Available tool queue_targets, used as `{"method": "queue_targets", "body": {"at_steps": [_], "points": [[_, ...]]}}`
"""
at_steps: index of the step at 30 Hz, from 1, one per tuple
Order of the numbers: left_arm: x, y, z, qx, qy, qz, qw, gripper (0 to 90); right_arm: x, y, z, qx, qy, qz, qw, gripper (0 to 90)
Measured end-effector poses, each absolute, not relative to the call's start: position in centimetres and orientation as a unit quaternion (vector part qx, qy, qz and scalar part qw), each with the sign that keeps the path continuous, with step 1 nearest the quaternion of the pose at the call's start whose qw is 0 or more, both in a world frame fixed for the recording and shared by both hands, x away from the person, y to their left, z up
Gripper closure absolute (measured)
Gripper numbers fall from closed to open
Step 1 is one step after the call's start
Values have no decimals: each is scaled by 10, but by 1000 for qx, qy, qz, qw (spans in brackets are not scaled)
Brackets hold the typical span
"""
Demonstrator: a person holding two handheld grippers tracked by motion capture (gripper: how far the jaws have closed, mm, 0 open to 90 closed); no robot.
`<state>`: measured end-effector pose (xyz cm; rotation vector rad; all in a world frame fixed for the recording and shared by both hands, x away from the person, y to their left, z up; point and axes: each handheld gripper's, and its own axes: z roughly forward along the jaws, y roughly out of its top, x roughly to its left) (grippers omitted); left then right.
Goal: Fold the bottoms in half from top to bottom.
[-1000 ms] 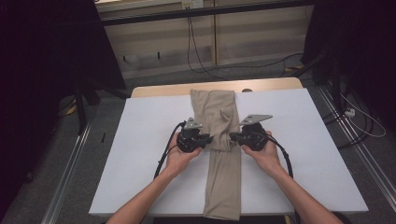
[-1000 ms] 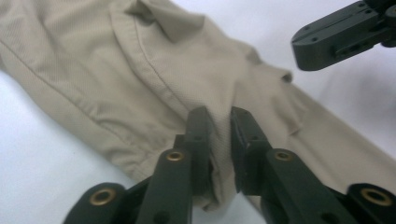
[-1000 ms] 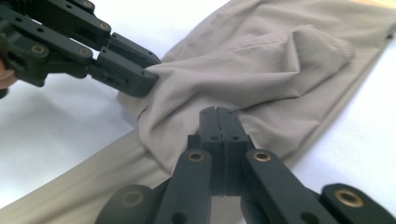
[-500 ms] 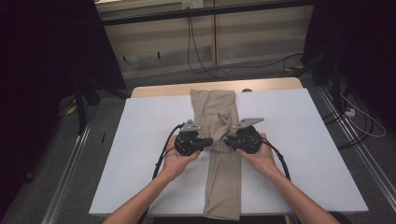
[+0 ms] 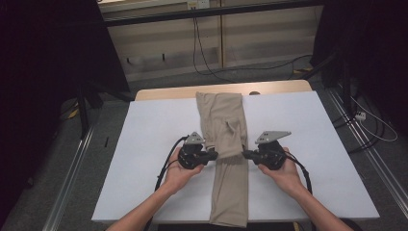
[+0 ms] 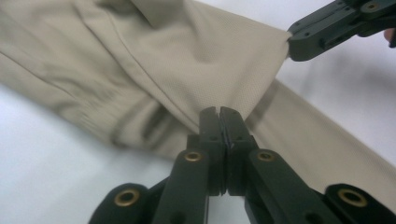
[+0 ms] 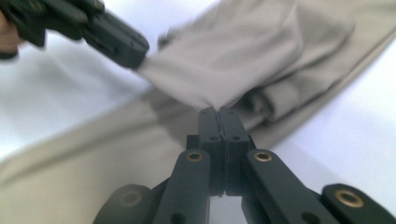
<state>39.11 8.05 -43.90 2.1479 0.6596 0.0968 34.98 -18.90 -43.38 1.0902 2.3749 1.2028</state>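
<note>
- Both sets of jaws are being kept clenched on cloth: left gripper (image 6: 219,112) and right gripper (image 7: 218,113) pinching opposite edges of the beige trousers (image 5: 226,159).
- Trousers are lying mid-table (image 5: 144,144), running 12 to 6 o'clock.
- Fold's looking barely started; most is left.

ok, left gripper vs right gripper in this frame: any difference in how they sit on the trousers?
The left gripper pinches the left edge of the beige trousers; the right gripper pinches the right edge. The left points rightward across the white table, the right leftward. The right's grey plate shows broader than the left's. Both are shut on the fabric, at the same level.
</note>
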Motion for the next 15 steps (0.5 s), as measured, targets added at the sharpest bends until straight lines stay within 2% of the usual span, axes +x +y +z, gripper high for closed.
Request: {"method": "queue_targets", "body": {"at_steps": [3, 5, 6, 8, 10, 13, 15], "points": [[388, 81, -438, 861, 259, 38, 435, 795, 341, -190, -441, 372, 830, 400, 115, 900], [392, 77, -434, 855, 264, 57, 442, 688, 340, -192, -438, 375, 825, 407, 115, 851], [398, 73, -432, 852, 267, 72, 444, 669, 342, -193, -436, 377, 822, 409, 120, 850], [412, 65, -429, 850, 271, 91, 443, 641, 353, -196, -429, 390, 808, 421, 137, 825], [426, 58, -430, 842, 292, 103, 442, 568, 370, -195, -424, 399, 798, 424, 155, 801], [448, 45, -436, 847, 294, 114, 428, 509, 401, -190, -422, 422, 785, 422, 165, 704], [457, 38, -440, 852, 295, 103, 419, 462, 417, -185, -425, 430, 783, 421, 158, 638]]}}
